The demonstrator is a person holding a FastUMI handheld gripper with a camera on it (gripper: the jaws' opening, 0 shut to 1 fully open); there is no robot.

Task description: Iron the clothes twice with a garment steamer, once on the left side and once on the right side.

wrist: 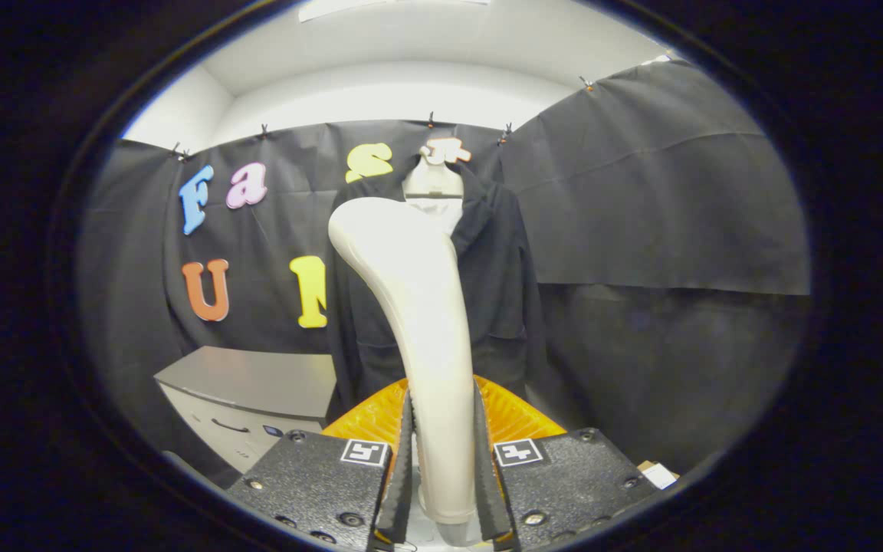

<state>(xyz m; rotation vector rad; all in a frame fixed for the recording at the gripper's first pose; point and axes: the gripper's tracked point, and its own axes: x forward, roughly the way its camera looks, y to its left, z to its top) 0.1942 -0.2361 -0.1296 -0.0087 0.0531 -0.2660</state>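
Holding cream plastic garment steamer [418,307], my gripper [445,468] fingers clamped on handle. Dark hanging jacket [499,291] at 12 o'clock beyond; judge: close in, keep head square.

A recording booth set up inside a plain room, not a lived-in home. Black cloth [641,192] is clipped along its top edge to form the walls, with white ceiling [411,54] and bare white wall above it. A dark garment [503,253] hangs on a white mannequin form [432,184] against the cloth. A grey cabinet [250,383] with a drawer handle stands low beside it. The gripper [445,475], its fingers clamped on the steamer [418,307], bears square printed marker tags
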